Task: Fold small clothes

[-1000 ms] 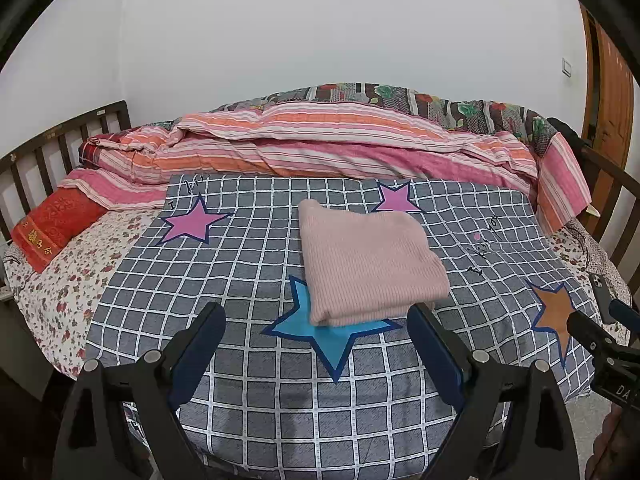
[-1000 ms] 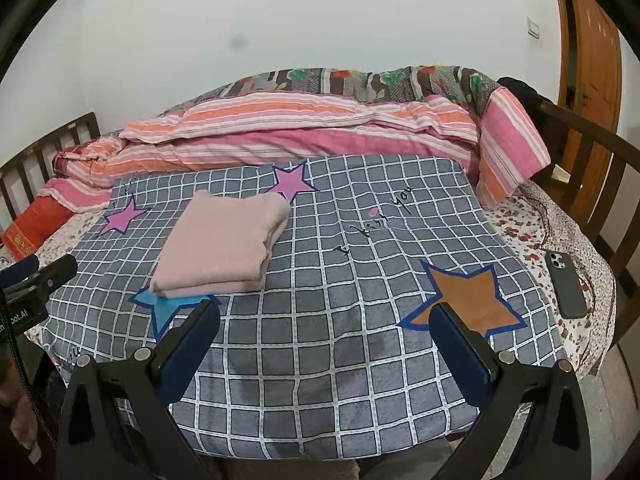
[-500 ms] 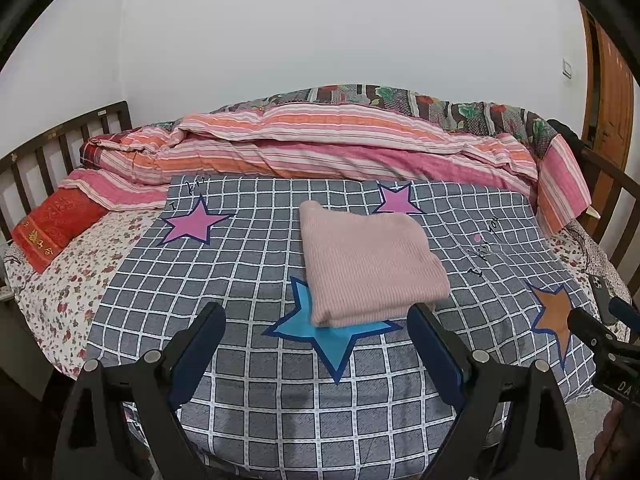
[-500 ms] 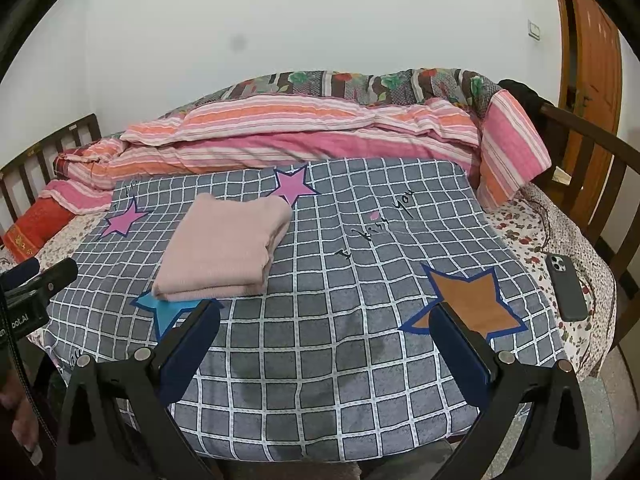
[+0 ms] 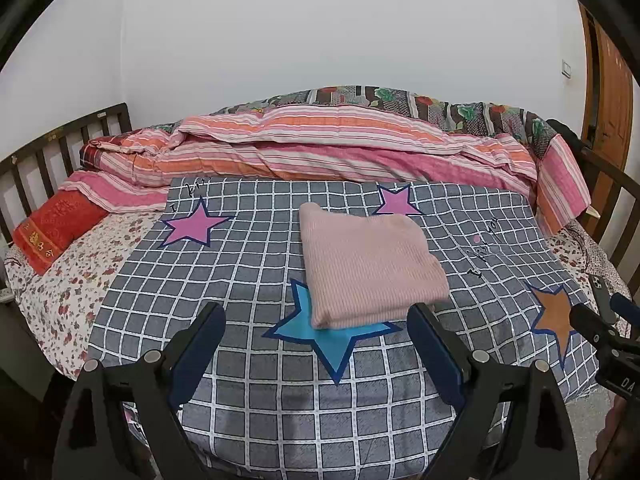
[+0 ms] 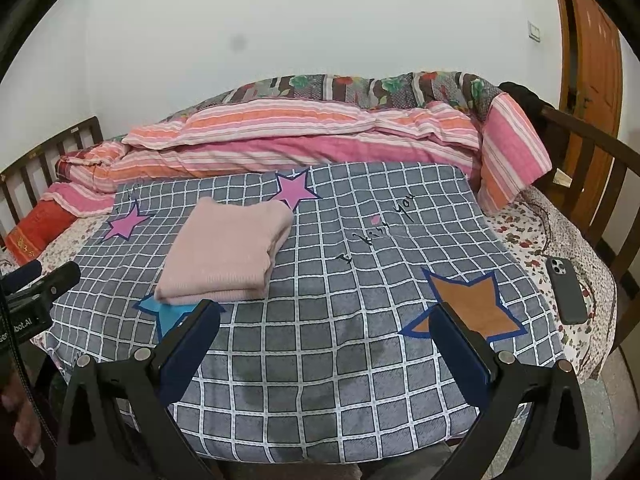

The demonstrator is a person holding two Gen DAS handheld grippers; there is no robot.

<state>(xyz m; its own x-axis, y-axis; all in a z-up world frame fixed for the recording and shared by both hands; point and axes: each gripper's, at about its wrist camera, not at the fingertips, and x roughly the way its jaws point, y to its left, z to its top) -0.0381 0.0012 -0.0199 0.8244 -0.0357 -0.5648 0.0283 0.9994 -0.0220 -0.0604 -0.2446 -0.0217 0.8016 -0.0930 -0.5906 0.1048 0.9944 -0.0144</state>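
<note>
A pink knitted garment lies folded into a neat rectangle on the grey checked blanket, partly over a blue star. It also shows in the right wrist view, left of centre. My left gripper is open and empty, held back from the bed's near edge, just short of the garment. My right gripper is open and empty, held over the blanket's near edge, to the right of the garment.
A striped pink and orange duvet is piled along the far side of the bed. A red pillow lies at the left. A dark phone lies on the floral sheet at the right. Wooden bed rails stand on both sides.
Both grippers have drifted very slightly back from the bed. The folded garment has not moved.
</note>
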